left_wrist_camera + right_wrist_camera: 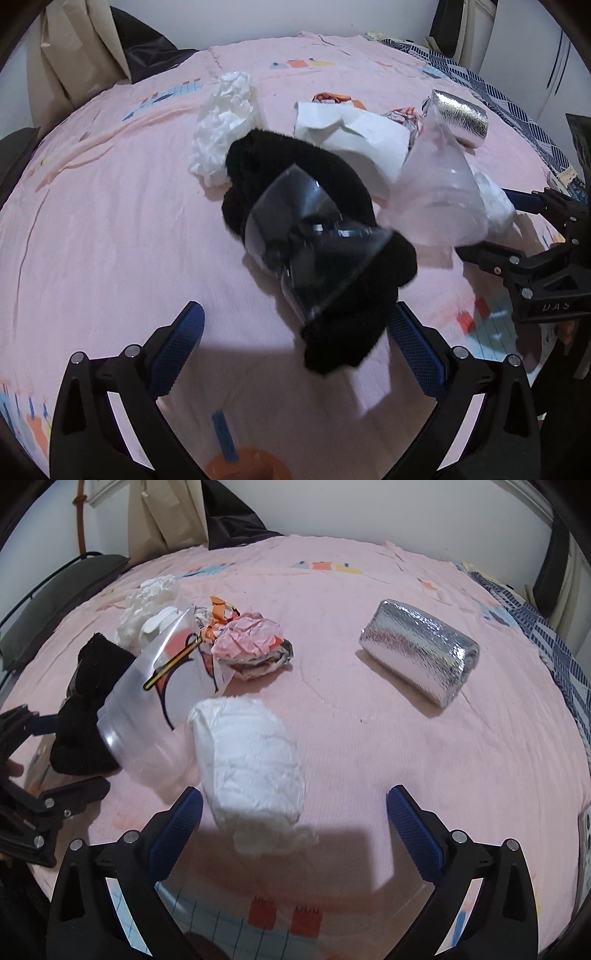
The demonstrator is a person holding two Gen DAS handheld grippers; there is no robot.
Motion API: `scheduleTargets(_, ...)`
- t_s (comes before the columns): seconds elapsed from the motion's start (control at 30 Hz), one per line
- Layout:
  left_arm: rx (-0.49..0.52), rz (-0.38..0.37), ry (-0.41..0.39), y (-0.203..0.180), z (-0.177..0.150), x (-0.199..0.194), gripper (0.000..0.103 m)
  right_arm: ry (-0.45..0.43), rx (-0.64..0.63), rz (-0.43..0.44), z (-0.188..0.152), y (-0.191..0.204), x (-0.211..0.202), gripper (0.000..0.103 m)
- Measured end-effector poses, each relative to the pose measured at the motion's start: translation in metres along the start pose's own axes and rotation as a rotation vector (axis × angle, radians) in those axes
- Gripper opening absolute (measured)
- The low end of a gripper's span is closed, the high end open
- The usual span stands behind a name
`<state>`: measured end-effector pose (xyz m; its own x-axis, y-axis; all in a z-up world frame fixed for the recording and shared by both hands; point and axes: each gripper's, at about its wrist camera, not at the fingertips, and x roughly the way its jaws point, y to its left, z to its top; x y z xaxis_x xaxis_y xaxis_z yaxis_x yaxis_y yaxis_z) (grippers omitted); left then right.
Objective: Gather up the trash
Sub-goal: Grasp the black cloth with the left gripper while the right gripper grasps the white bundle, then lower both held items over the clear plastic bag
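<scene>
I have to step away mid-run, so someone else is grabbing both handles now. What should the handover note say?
Left gripper: open, empty, black fuzzy cloth with a clear plastic cup lying on it just ahead.
Right gripper: open, empty, white wad between its fingers, not gripped.
All on the pink bedsheet: frosted printed cup, crumpled wrapper, white tissue clump, white paper, silver foil roll.
Done: nothing visibly collected.
Left: every piece. No bin identifiable.

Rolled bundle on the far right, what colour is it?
Shiny silver foil, clearest in the right wrist view.
</scene>
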<state>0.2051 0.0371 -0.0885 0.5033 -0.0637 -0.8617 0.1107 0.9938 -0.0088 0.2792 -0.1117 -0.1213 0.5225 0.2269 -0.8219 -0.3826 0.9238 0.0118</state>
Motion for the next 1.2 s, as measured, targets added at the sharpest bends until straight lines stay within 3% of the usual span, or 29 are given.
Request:
scheduleTargets(0.37, 0.026, -0.023, -0.026, 0.000, 0.009, 0.008, 0.099, -0.021, 0.001, -0.001, 0.001, 0.001, 0.001, 0.097)
scheduleTargets(0.63, -0.051, -0.057, -0.076, 0.002, 0.012, -0.002, 0.098, -0.086, 0.079, -0.013, -0.003, -0.008, -0.013, 0.094)
scheduleTargets(0.67, -0.054, -0.059, -0.093, 0.001, 0.013, -0.004, 0.097, -0.095, 0.091, 0.001, -0.003, -0.010, -0.015, 0.093)
scheduleTargets(0.7, -0.054, -0.059, -0.109, 0.001, 0.014, -0.007, 0.097, -0.100, 0.098, 0.013, -0.003, -0.012, -0.017, 0.081)
scheduleTargets(0.73, -0.054, -0.061, -0.126, 0.000, 0.016, -0.010, 0.097, -0.097, 0.108, 0.043, -0.004, -0.013, -0.017, 0.062)
scheduleTargets(0.8, -0.063, -0.067, -0.140, 0.000, 0.017, -0.012, 0.094, -0.082, 0.117, 0.065, -0.003, -0.015, -0.016, 0.056)
scheduleTargets(0.87, -0.078, -0.091, -0.130, 0.003, 0.019, -0.009, 0.086, -0.073, 0.122, 0.095, -0.003, -0.014, -0.015, 0.043)
scheduleTargets(0.93, -0.079, -0.111, -0.133, 0.004, 0.020, -0.010, 0.076, -0.079, 0.128, 0.101, -0.003, -0.014, -0.017, 0.042)
scheduleTargets(1.2, -0.082, -0.124, -0.155, 0.008, 0.019, -0.018, 0.073, -0.110, 0.165, 0.123, -0.002, -0.017, -0.025, 0.041)
